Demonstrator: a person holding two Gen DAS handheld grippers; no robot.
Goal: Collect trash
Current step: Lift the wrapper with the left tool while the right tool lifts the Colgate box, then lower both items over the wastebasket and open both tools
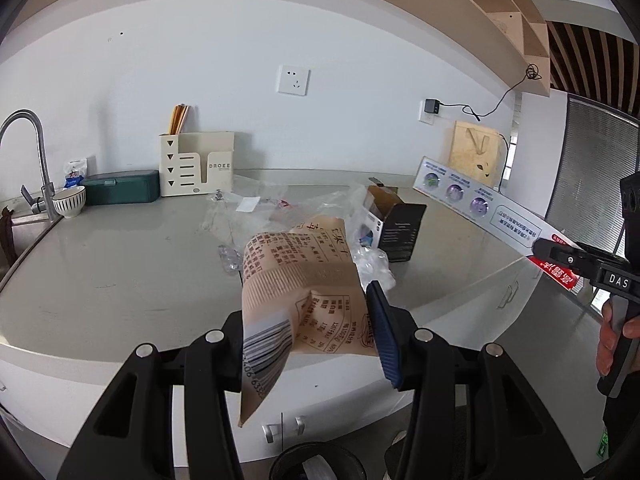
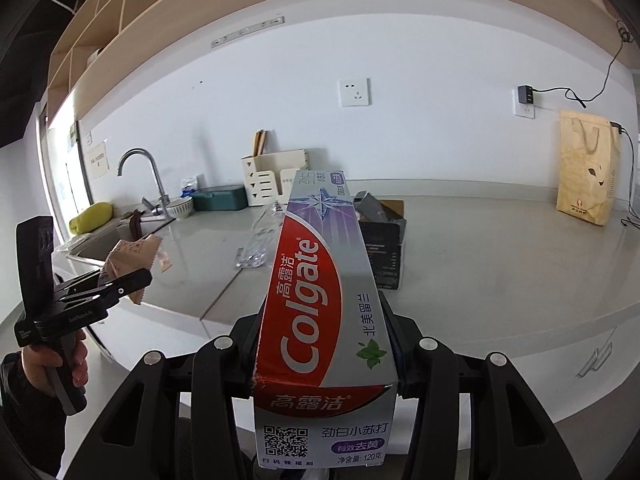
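The long grey, red and purple cardboard toothpaste box point(image 2: 324, 304) fills the middle of the right wrist view, pinched across its width by the right gripper point(image 2: 326, 344), whose jaws press on its two long sides. It is held in the air in front of the counter's edge. Its face reads "Colgate" in white on a red swoosh, with Chinese script beside it; the near flap carries a QR code and "120" in the net-weight line.

In the left wrist view the tan paper snack wrapper point(image 1: 304, 304), crumpled and printed with brown Chinese text and a barcode, is clamped between the jaws of the left gripper point(image 1: 308, 332), also in the air above the pale grey countertop point(image 1: 120, 264). The other tool at 3 o'clock there bears the letters "DAS".

Beyond the wrapper, toward 12 o'clock, crumpled clear plastic film point(image 1: 248, 208) lies on the counter, and toward 1 o'clock stands an open black cardboard carton point(image 1: 396, 228).

Further back against the wall, at 11 o'clock, a cream slotted utensil holder point(image 1: 196, 164) reads "DROEE"; a dark green lidded box point(image 1: 120, 187) and a white striped bowl point(image 1: 70, 201) sit to its 9 o'clock, near the curved steel tap point(image 1: 34, 152). A tan paper gift bag point(image 2: 588, 172) stands at 2 o'clock in the right wrist view.
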